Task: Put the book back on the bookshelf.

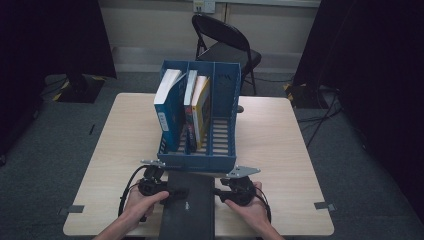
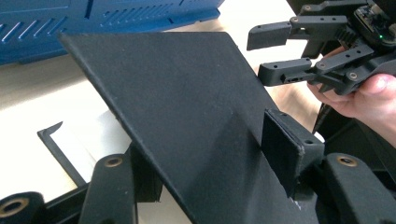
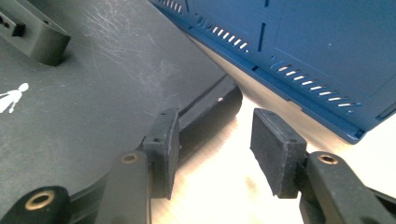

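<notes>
Closest to the person, the black book [image 1: 187,212] lies flat at the near table [image 1: 280,150] edge, its long axis running away toward the blue rack [image 1: 222,100], where three other books [image 1: 170,107] stand on end. The left gripper [image 1: 178,192] comes in from the book's left side. Its jaws are spread, and the raised front cover [image 2: 187,107] slants between them without being pinched, one pad over it and a white page showing under it. Between the two tools sits the rest of the book. The right gripper [image 1: 220,193] is just off the right long edge, jaws apart around bare table, the nearer pad [image 3: 162,140] beside the book's thick edge. I'd judge the left one is nearer to a hold, and lifting turns on both closing inward across the book's width
</notes>
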Available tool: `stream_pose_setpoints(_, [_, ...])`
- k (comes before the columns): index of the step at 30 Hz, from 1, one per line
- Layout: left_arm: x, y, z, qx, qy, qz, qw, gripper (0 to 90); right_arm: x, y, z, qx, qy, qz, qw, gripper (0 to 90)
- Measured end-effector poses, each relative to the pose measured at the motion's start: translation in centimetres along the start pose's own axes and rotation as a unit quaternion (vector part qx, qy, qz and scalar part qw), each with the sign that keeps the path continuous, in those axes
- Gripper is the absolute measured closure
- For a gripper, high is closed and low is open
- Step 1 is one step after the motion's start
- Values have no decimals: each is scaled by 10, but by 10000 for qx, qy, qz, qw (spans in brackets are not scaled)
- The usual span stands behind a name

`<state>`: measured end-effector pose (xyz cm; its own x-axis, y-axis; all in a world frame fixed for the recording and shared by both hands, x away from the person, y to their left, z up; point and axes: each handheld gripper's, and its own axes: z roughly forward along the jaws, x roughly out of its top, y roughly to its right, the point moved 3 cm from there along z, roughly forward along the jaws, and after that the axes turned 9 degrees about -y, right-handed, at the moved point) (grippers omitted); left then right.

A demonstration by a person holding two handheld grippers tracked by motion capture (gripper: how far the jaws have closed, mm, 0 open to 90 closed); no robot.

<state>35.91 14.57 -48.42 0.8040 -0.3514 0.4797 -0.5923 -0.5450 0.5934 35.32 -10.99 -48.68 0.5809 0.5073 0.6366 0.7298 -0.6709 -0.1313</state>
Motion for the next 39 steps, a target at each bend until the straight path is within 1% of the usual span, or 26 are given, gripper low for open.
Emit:
stream_pose_setpoints(3, [0,0,0,-5,-5,24,10000,431,0,-1,-1,34,24,-19,10000,502])
stream_pose_setpoints(6, [-1,1,1,45,21,116,9999,418,1,-1,-2,83,47,-32,9999,488])
stream_pose_setpoints(8, [0,1,1,59,-19,71,10000,413,1,-3,-2,136,57,-56,9999,480])
stream_pose_setpoints(10, [1,1,1,69,-16,-74,9999,424,1,-6,-2,178,43,-115,9998,475])
stream_pose_setpoints(12, [2,1,1,48,-38,-101,9999,432,1,-8,-1,237,22,-141,9996,466])
stream_pose_setpoints(13, [2,0,0,5,-53,-113,9999,435,1,-9,-1,245,10,-166,9996,468])
stream_pose_setpoints(14, [2,-1,1,-59,-16,-156,9999,446,1,-10,-1,231,12,-190,9996,465])
stream_pose_setpoints(15, [2,-4,1,-127,-14,-165,9998,457,1,-10,-2,285,9,-178,9994,451])
stream_pose_setpoints(16, [3,-5,2,-269,3,-196,9994,473,1,-10,-2,388,-10,-144,9991,428])
stream_pose_setpoints(17, [3,-7,2,-359,71,-181,9992,495,0,-11,-2,447,-45,-129,9989,411])
stream_pose_setpoints(19, [6,-6,5,-473,120,-133,9987,530,-2,-14,-1,619,-116,-217,9978,335])
stream_pose_setpoints(20, [7,-6,5,-580,143,-122,9981,549,-2,-15,-1,640,-89,-235,9976,323])
stream_pose_setpoints(22, [7,-5,4,-629,175,-97,9978,588,-2,-16,0,723,-101,-218,9971,294])
stream_pose_setpoints(24, [7,-6,3,-680,187,-116,9974,608,-2,-16,0,744,-80,-210,9970,272])
stream_pose_setpoints(26, [7,-5,2,-697,220,-115,9973,618,-3,-17,1,837,-110,-192,9962,238])
stream_pose_setpoints(28, [6,-3,1,-696,329,-45,9970,635,-3,-17,2,866,-122,-143,9961,197])
stream_pose_setpoints(32, [7,1,0,-737,379,87,9965,646,-3,-17,3,979,-144,-28,9951,153])
stream_pose_setpoints(34, [6,4,-1,-701,442,157,9964,651,-4,-17,2,1050,-125,20,9944,143])
stream_pose_setpoints(39, [4,9,-5,-648,536,354,9958,652,-3,-17,2,1140,-60,43,9935,123])
